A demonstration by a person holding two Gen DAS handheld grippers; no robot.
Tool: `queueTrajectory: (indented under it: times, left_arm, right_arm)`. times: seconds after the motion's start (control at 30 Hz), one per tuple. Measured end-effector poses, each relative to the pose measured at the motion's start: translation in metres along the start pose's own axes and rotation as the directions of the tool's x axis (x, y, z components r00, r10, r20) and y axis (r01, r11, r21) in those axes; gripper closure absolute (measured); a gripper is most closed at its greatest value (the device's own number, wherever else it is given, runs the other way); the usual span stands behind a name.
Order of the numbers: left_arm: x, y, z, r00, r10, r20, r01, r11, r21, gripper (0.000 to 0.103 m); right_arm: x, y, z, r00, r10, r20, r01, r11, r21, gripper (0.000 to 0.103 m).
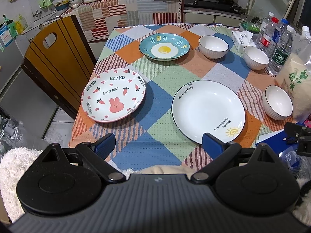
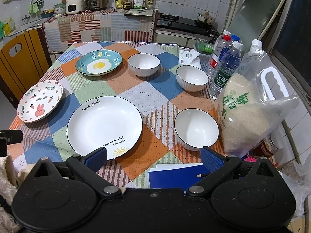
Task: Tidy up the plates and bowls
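- Three white ribbed ceramic bowls [image 2: 196, 128], all empty and upright, stand at the right of the checkered tabletop [image 2: 124, 85].
- Three round plates [image 2: 105, 124] lie flat, apart, empty.
- The left claw [image 1: 158, 145] and the right claw [image 2: 153, 156] are both wide open, holding nothing.

Table [image 2: 124, 89] covered by a patchwork check cloth; all items rest directly on the cloth. White plate [image 2: 105, 125] lettered "Morning Honey" lies just ahead of the right gripper's left jaw, and in the left wrist view just ahead of that gripper's right jaw; rabbit plate [image 1: 113, 95] sits ahead and left of the left gripper's jaws, near the table's left edge; egg plate [image 1: 164, 46] lies far ahead, beyond both. Near bowl [image 2: 196, 129] just ahead of the right gripper's right jaw, beside the rice bag [image 2: 250, 114]; two further bowls [image 2: 143, 64] [image 2: 192, 77] far ahead; water bottles [image 2: 226, 66] and tissue pack [image 2: 189, 57] far ahead-right; blue folder [image 2: 178, 172] with a pencil between the right gripper's jaws.
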State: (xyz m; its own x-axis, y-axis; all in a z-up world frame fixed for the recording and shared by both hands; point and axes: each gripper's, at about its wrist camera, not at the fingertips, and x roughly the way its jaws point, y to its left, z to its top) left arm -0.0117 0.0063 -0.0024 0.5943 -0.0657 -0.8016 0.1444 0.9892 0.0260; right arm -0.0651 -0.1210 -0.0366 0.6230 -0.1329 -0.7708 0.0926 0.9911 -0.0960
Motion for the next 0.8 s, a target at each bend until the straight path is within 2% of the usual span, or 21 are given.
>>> queueTrajectory:
  times: [0.1, 0.17, 0.27, 0.37, 0.5, 0.6, 0.63, 0.73, 0.8]
  left_arm:
    - [0.003, -0.001, 0.007, 1.000, 0.008, 0.025, -0.008, 1.000, 0.023, 0.006]
    - [0.007, -0.003, 0.014, 0.999, 0.014, 0.037, -0.016, 0.998, 0.060, 0.006]
    - [0.016, -0.004, 0.025, 0.999, -0.003, 0.048, -0.002, 0.995, 0.097, 0.006]
    - [0.031, -0.003, 0.037, 0.998, -0.045, 0.045, 0.040, 0.992, 0.120, 0.006]
    - [0.059, -0.008, 0.045, 0.997, -0.075, -0.011, 0.075, 0.984, 0.159, 0.009]
    - [0.085, -0.009, 0.050, 0.991, -0.121, -0.055, 0.127, 0.981, 0.149, 0.013]
    - [0.095, -0.010, 0.051, 0.989, -0.129, -0.068, 0.137, 0.979, 0.150, 0.017]
    - [0.125, -0.014, 0.052, 0.989, -0.109, -0.103, 0.126, 0.977, 0.171, 0.024]
    - [0.144, -0.012, 0.051, 0.987, -0.095, -0.127, 0.115, 0.981, 0.157, 0.024]
  right_arm:
    - [0.001, -0.001, 0.001, 0.999, 0.017, 0.050, -0.017, 1.000, -0.015, 0.000]
    - [0.002, -0.002, 0.002, 0.993, 0.032, 0.117, -0.027, 0.999, -0.046, 0.000]
    - [0.007, -0.004, 0.004, 0.971, 0.056, 0.233, -0.022, 0.989, -0.145, 0.000]
    - [0.019, -0.013, 0.009, 0.952, 0.110, 0.286, -0.062, 0.983, -0.172, 0.000]
    - [0.046, -0.019, 0.015, 0.942, 0.203, 0.267, -0.167, 0.974, -0.150, 0.004]
    - [0.068, -0.017, 0.008, 0.918, 0.308, 0.248, -0.273, 0.947, -0.166, 0.009]
    - [0.076, -0.015, 0.006, 0.915, 0.329, 0.233, -0.293, 0.940, -0.175, 0.010]
    - [0.102, -0.011, 0.000, 0.925, 0.340, 0.171, -0.313, 0.936, -0.164, 0.014]
    - [0.121, -0.011, -0.002, 0.932, 0.347, 0.108, -0.333, 0.934, -0.129, 0.019]
